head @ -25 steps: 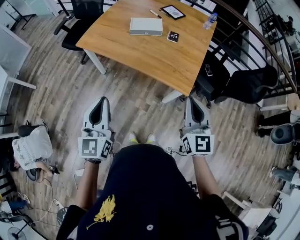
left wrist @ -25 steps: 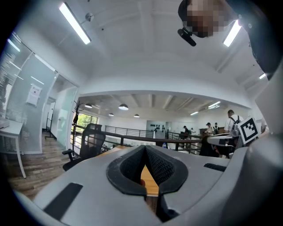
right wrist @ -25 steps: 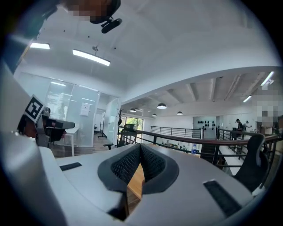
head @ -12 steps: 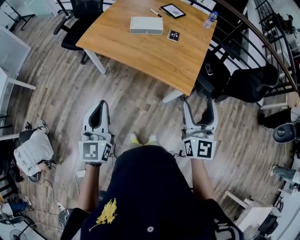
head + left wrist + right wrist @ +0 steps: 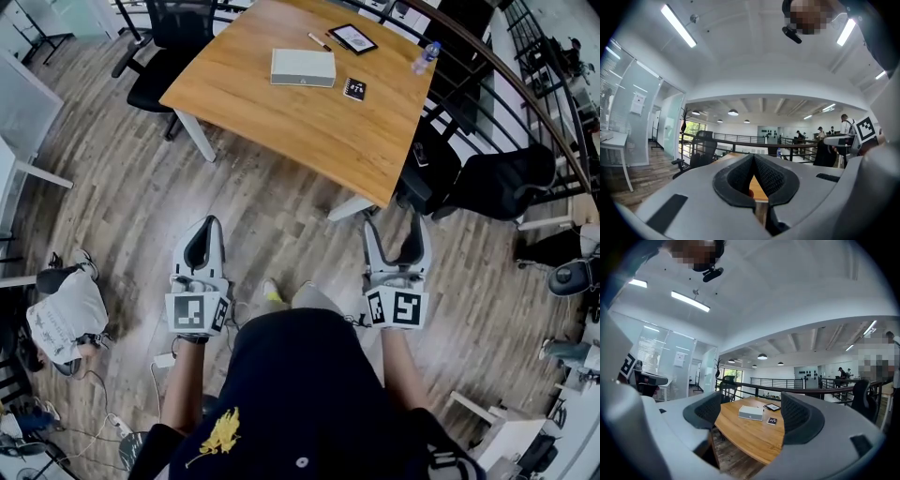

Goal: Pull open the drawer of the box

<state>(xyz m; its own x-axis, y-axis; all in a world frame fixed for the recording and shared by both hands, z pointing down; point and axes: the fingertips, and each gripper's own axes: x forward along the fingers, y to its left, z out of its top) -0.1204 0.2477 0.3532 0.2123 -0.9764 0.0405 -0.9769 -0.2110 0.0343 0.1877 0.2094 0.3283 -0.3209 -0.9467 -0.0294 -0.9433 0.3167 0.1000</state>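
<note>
The white box [image 5: 303, 67] lies on the far part of a wooden table [image 5: 309, 122], well ahead of both grippers; its drawer looks closed. In the right gripper view the box [image 5: 751, 413] shows far off, between the jaws. My left gripper [image 5: 204, 225] is held level over the wood floor, short of the table, with its jaws shut and nothing in them. My right gripper [image 5: 395, 225] hangs near the table's near corner. Its jaws have just been opening and now stand wide, with nothing between them. From the left gripper [image 5: 753, 159] only a sliver of table shows.
On the table near the box lie a tablet [image 5: 352, 38], a pen [image 5: 319, 40], a small black notebook [image 5: 354, 90] and a water bottle [image 5: 424, 58]. Office chairs [image 5: 173, 47] stand around it, a railing [image 5: 525, 103] runs on the right, and a person [image 5: 66, 314] sits at the left.
The right gripper's jaws have gone from shut to wide open. Both grippers sit slightly lower in the head view, and the table has shifted a little to the right.
</note>
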